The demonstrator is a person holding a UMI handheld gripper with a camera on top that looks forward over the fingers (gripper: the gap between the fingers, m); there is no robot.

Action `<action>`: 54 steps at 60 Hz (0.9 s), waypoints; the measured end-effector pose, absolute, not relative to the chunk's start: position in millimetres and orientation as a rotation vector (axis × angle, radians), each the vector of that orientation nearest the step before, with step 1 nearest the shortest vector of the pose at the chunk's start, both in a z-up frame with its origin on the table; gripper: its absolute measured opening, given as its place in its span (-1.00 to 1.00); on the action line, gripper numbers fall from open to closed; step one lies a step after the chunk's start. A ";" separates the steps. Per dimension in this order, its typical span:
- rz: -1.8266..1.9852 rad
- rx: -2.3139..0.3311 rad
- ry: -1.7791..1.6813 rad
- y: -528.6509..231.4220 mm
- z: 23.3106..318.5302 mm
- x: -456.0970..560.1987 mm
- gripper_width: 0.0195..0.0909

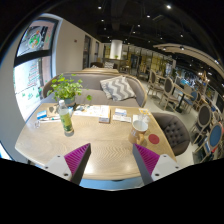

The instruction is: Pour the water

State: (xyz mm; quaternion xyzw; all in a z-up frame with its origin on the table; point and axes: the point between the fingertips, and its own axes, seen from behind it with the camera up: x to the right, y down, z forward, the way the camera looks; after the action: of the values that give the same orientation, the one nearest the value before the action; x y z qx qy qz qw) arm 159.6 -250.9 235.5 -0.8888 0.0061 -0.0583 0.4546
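Water itself we cannot make out; the nearest vessels we see are a glass vase (pixel 66 122) holding green leafy stems (pixel 65 90) and a small cup (pixel 141 123), both standing on a pale wooden table (pixel 105 145). Taking the vase as our landmark, the cup sits well to its right, near the table's far right corner. Between vase and cup lie a few papers or booklets (pixel 102 113), and to the left of the vase lies a small blue item (pixel 40 117) we cannot identify. Our gripper (pixel 112 158) hangs above the near edge of the table, its jaws spread wide with nothing between them; the purple pads (pixel 76 155) face each other across bare tabletop, and the vase stands beyond the left finger. Behind the vase we see a light sofa with a zigzag cushion (pixel 117 87). Up the wall left of the vase hangs a framed picture (pixel 36 39). Right of the cup stands a grey upholstered chair (pixel 176 130), and further back more tables and chairs fill a long lit room.
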 end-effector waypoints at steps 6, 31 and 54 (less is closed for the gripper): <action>-0.140 -2.209 0.016 -251.3 226.9 152.0 0.86; 0.050 -2.189 -0.031 -173.4 173.1 -0.3 0.87; 0.066 -2.084 0.022 -8.3 89.2 -85.1 0.85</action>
State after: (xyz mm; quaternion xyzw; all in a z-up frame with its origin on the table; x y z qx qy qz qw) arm -85.1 -8.3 89.2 -0.8633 0.0092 0.0272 0.5038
